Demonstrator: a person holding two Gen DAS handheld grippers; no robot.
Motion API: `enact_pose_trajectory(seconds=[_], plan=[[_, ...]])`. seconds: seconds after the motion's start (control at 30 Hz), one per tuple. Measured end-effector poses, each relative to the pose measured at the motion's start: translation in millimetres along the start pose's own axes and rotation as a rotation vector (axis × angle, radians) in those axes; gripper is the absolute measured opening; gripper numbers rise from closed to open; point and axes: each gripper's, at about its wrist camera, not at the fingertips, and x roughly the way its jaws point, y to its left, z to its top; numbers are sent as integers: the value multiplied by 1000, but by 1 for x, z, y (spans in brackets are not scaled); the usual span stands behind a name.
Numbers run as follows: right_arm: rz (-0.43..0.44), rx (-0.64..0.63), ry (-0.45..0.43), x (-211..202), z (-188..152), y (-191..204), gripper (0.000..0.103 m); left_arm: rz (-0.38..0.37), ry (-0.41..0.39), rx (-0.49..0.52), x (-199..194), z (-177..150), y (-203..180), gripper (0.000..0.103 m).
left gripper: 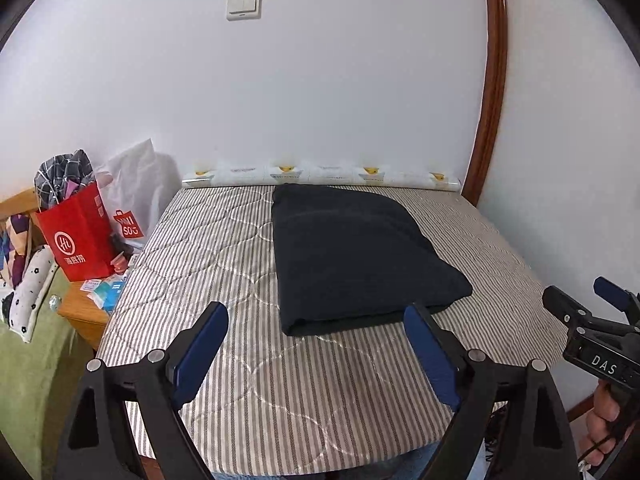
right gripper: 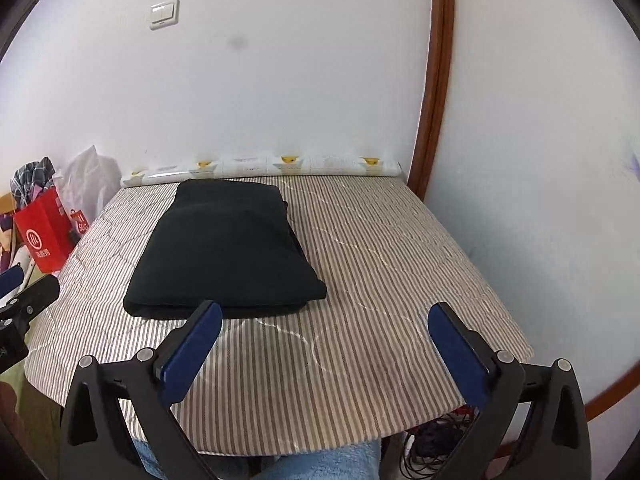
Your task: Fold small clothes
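Folded black knit garment [left gripper: 356,256] looks soft, light; I'd pinch its near edge. Left gripper [left gripper: 316,352] and right gripper [right gripper: 326,354] both spread, empty.

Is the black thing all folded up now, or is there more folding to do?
It looks nearly done. The black garment already lies folded into a neat rectangle on the striped mattress. Nothing is in hand: the left gripper and right gripper both hover near its front edge with jaws open and empty. What is left, at most, is one more fold or a tidy. No other clothes wait on the mattress.
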Motion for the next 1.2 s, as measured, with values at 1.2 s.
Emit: enact_pose_trajectory(seconds=[1.2], plan=[[-9, 8, -5, -14, -7, -6, 102, 13, 2, -14, -7, -6, -1, 89]])
